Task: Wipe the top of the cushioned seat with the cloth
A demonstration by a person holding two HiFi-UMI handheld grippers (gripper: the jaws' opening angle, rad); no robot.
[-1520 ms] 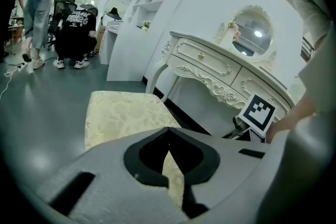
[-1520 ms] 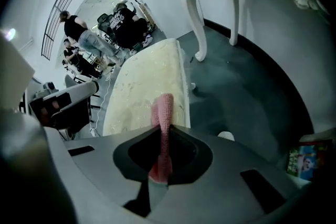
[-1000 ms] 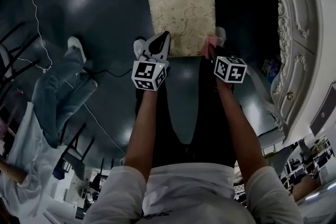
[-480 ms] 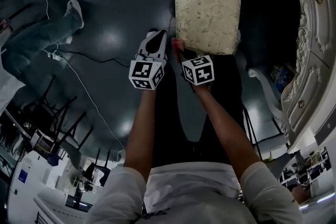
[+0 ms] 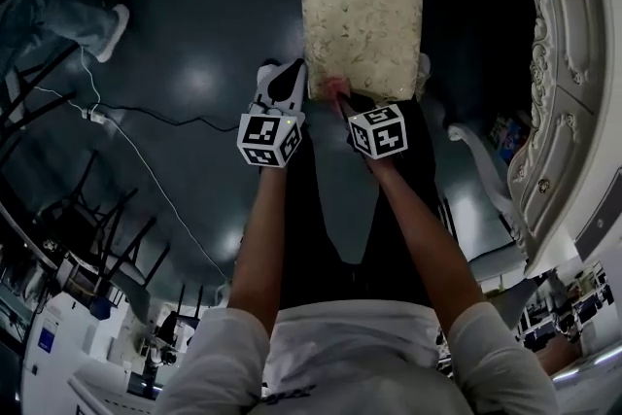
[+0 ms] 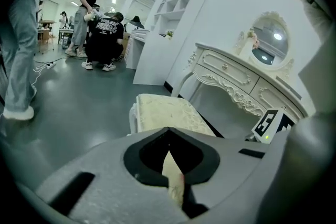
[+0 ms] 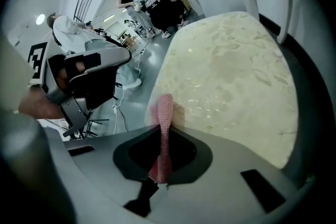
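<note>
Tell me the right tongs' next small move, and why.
Probably sweep the right tongs rightward along the near edge of the cushioned seat. They are shut on the pink cloth, which is over the seat's near left corner, and nearly all of the top lies ahead and to the right.

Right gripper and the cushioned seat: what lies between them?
Only the pink cloth, pinched in the right gripper jaws, as the right gripper view shows.
</note>
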